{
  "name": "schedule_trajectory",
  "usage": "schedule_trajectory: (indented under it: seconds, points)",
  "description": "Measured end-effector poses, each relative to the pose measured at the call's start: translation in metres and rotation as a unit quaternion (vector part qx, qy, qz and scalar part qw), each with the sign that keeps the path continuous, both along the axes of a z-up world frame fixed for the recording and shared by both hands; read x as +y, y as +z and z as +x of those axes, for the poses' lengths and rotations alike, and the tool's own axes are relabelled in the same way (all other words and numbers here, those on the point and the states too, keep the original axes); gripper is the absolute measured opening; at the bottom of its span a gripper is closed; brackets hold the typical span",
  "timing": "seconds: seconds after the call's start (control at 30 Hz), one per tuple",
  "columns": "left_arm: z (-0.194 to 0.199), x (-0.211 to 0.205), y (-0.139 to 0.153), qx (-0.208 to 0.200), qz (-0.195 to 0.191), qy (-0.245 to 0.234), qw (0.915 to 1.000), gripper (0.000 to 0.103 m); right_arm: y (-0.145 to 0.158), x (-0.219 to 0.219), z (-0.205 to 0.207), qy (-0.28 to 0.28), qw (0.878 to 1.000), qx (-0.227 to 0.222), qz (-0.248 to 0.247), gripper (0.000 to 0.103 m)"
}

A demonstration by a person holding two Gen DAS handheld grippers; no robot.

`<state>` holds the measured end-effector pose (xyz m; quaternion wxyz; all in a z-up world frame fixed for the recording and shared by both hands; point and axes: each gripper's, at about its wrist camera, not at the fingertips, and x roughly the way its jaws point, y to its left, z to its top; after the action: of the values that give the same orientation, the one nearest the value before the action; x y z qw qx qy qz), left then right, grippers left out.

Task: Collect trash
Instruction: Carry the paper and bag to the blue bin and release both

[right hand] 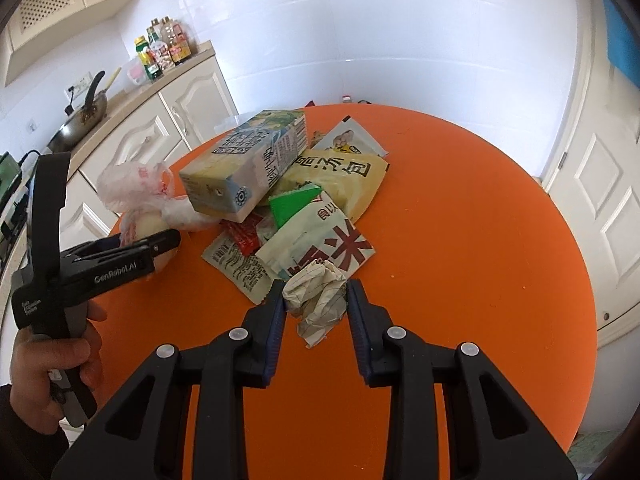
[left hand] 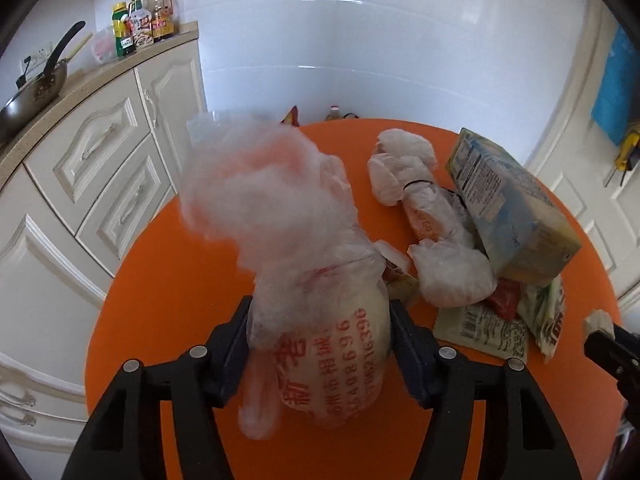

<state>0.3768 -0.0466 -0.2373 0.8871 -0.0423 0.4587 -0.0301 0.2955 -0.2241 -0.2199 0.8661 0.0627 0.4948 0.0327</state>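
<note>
Left hand-held gripper (left hand: pixel 320 344): in my left hand (right hand: pixel 52 364), it is clamped on a thin white plastic bag with red print (left hand: pixel 320 344); both pads press its sides, and the bag's loose, blurred top billows up past the fingertips.
Right hand-held gripper (right hand: pixel 316 304): clenched on a crumpled wad of white lined paper (right hand: pixel 318 300), one pad against each side, the wad's tail hanging below the tips.
Bag's place: over the near left part of the round orange desk (left hand: pixel 160 300), just left of the trash heap; I cannot tell whether its bottom touches the top.
Paper wad's place: at the near edge of the heap, just in front of a white rice packet with big red characters (right hand: pixel 320 248); whether it rests on the surface I cannot tell.
Trash heap: a pale blue and yellow drink carton (right hand: pixel 248 164) lies on its side on top, over a yellow snack pouch (right hand: pixel 340 180), a green plastic piece (right hand: pixel 292 204), a small red sachet (right hand: pixel 244 236) and a barcoded wrapper (right hand: pixel 236 268).
Beside the carton: more crumpled clear plastic bags (left hand: pixel 424 216), touching it on its left.
Beyond the desk: cream cabinets (left hand: pixel 100 152) with a dark wok (left hand: pixel 36 92) and a cluster of sauce bottles (left hand: pixel 144 20) on top, against white wall tiles.
</note>
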Motion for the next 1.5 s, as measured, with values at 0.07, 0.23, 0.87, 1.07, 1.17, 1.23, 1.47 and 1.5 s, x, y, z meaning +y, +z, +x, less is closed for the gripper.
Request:
schedule_trajectory:
  seconds: [0.07,0.23,0.87,1.07,1.17,1.23,1.47,1.5]
  points:
    - [0.007,0.001,-0.002,-0.001,-0.012,-0.001,0.9999,0.053,0.001,-0.002,-0.002,-0.004,1.0,-0.001,0.002,0.03]
    - [0.003,0.005,-0.004,-0.017,-0.016,0.012,0.9997,0.049,0.006,-0.006,-0.01,-0.006,1.0,-0.006,0.002,0.03]
    - [-0.074,-0.033,0.071,-0.139,-0.008,-0.026,0.9899,0.049,0.061,-0.045,-0.054,-0.041,0.996,-0.072,0.017,0.03]
    - [-0.096,-0.074,0.1,-0.174,-0.027,-0.086,0.9807,0.049,0.097,-0.082,-0.081,-0.071,0.991,-0.114,0.02,0.03]
    - [-0.11,-0.096,0.11,-0.187,-0.041,-0.125,0.9736,0.049,0.114,-0.107,-0.099,-0.092,0.987,-0.132,0.012,0.03]
    - [-0.116,-0.106,0.116,-0.192,-0.049,-0.149,0.9687,0.049,0.126,-0.128,-0.114,-0.113,0.983,-0.143,0.003,0.03]
    - [-0.122,-0.164,0.12,-0.187,-0.079,-0.259,0.9444,0.049,0.148,-0.201,-0.17,-0.196,0.968,-0.155,-0.035,0.03]
    - [-0.11,-0.166,0.12,-0.184,-0.081,-0.27,0.9417,0.049,0.148,-0.211,-0.177,-0.208,0.965,-0.154,-0.038,0.03]
